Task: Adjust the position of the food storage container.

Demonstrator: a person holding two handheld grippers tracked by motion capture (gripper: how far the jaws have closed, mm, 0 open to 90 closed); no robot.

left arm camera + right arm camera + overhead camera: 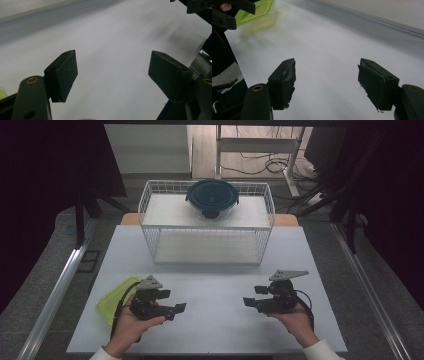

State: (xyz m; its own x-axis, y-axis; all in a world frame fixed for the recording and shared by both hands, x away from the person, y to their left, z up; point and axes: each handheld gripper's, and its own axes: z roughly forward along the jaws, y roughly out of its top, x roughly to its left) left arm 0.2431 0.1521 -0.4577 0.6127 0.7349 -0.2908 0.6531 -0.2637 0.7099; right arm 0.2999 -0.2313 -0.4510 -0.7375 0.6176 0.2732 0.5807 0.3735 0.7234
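My left gripper rests low over the front left of the white table, held in a hand, jaws pointing right. It is open, and in the left gripper view nothing but bare tabletop lies between the fingers of the left gripper. My right gripper sits at the front right, facing left toward the other one. In the right gripper view the right gripper is open too, with nothing between its worn pads. A yellow-green plastic container lies at the table's front left, just behind the left hand.
A white wire basket with two shelves stands at the back middle of the table. On its upper shelf sits a round glass container with a dark teal lid. The yellow-green container shows in the right gripper view beside the left gripper.
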